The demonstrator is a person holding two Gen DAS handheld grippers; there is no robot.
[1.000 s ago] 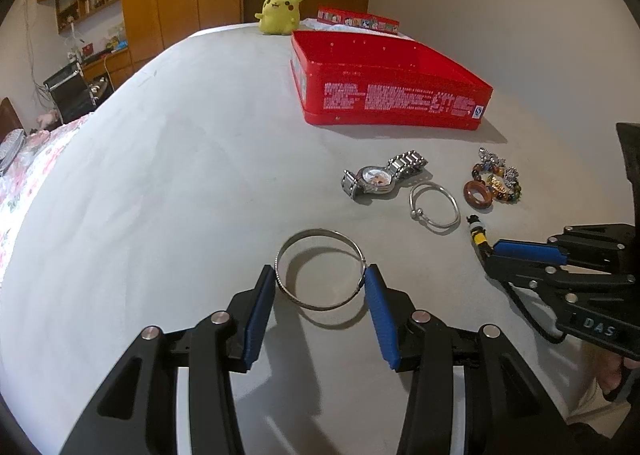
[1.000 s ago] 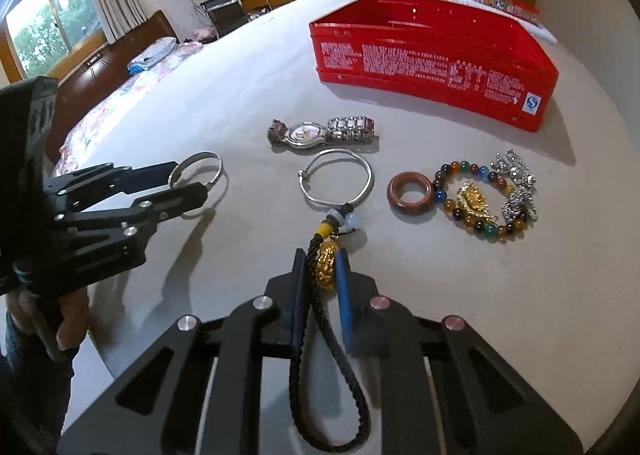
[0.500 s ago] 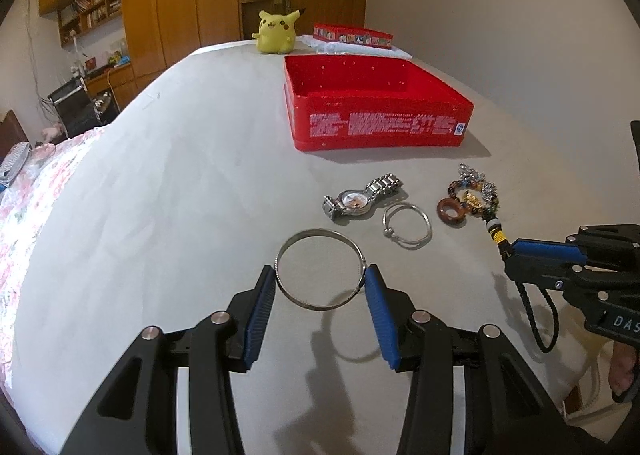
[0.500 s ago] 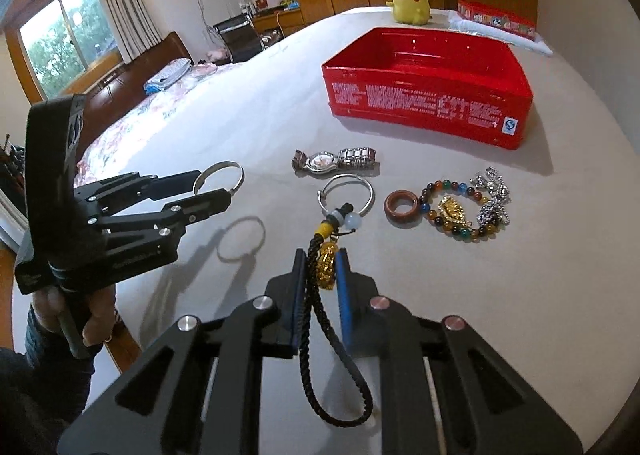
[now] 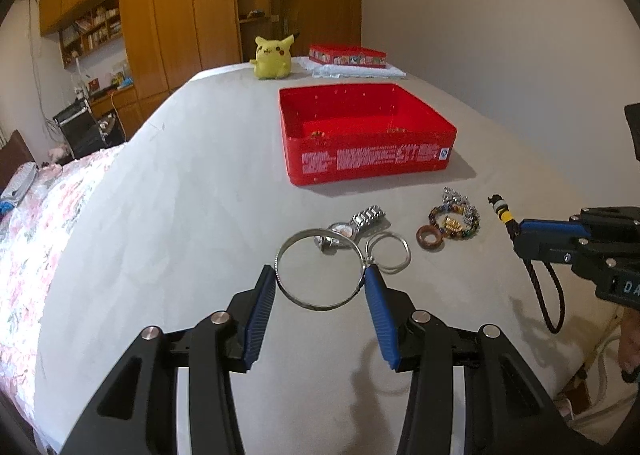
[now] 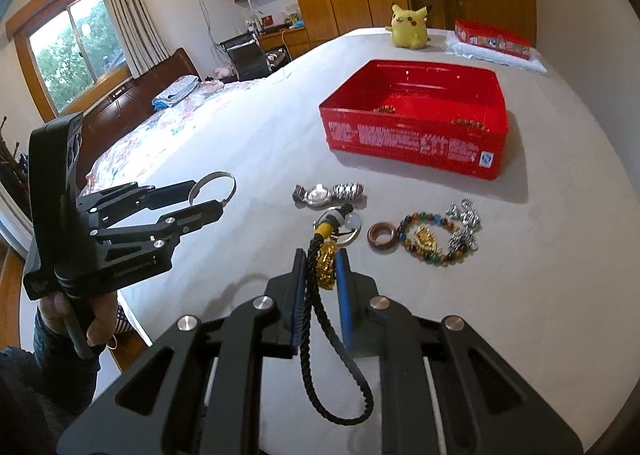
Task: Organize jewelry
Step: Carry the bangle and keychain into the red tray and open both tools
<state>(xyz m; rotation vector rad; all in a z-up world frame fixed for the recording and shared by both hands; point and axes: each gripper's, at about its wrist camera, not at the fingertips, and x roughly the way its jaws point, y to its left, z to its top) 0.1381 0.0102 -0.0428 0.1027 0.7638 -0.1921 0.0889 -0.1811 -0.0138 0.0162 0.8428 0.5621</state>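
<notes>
Left gripper (image 5: 320,287): fingers spread wide, clamping the silver bangle (image 5: 319,269) across its width, held in the air above the table (image 5: 180,215). The bangle is a thin, plain, polished metal hoop; judged light, rigid and slippery, so an edge-to-edge hold like this one could slip.

Right gripper (image 6: 321,267): nearly closed on the braided cord charm (image 6: 326,269), pinched at its gold figure; the black loop hangs slack below. Judged soft and light; best held at the solid charm.

Red box (image 6: 416,143) stands at the far side, with a few small pieces inside. Watch (image 6: 329,193), wooden ring (image 6: 382,235) and bead bracelet (image 6: 426,241) lie near it on the table.
</notes>
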